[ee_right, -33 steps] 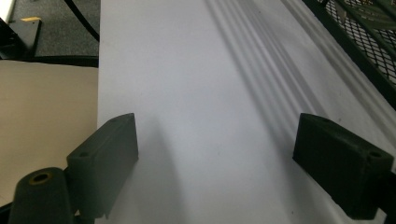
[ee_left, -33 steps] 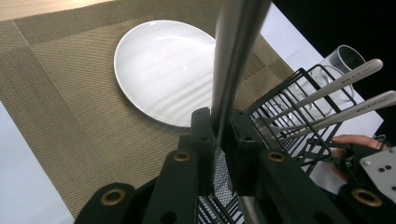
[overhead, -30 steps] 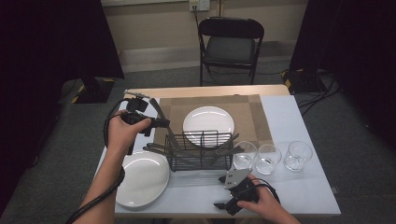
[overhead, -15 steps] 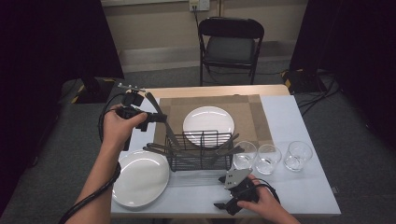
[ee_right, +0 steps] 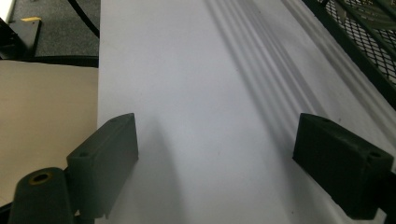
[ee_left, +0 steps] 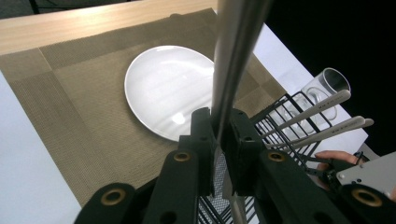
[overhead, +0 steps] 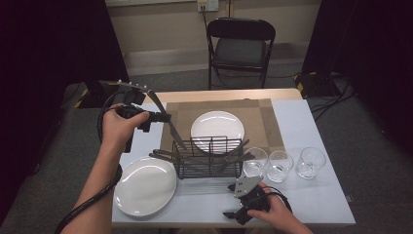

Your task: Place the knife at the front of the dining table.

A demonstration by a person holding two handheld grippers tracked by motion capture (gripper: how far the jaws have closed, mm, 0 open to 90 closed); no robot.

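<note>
1. Left tongs (overhead: 163,117) were raised above the table's (overhead: 321,204) left rear part, held in the person's left hand (overhead: 117,127). Jaws were closed tight on a knife (overhead: 165,119), gripped partway along its length.
2. In the high view, the knife ran on a slant: upper end up and to the left, lower end down toward the left rear corner of the wire rack (overhead: 208,157). Whether the lower tip touched the rack could not be told.
3. In the left gripper view, the knife (ee_left: 231,60) rose between the jaws as a blurred metal bar, crossing in front of the rear plate (ee_left: 170,91).
4. Front plate (overhead: 145,185) lay on the table just left of the rack, near the front edge.
5. Rear plate sat on the brown placemat (overhead: 258,122), just behind the rack.
6. Rack stood mid-table; cutlery handles (ee_left: 327,114) leaned out of it.
7. Right tongs (overhead: 233,214) rested low at the table's front edge, in front of the rack, in the right hand (overhead: 272,212). Jaws stood wide apart, empty, with bare table between the tips (ee_right: 215,154).
8. Three glasses (overhead: 280,165) stood in a row right of the rack.
</note>
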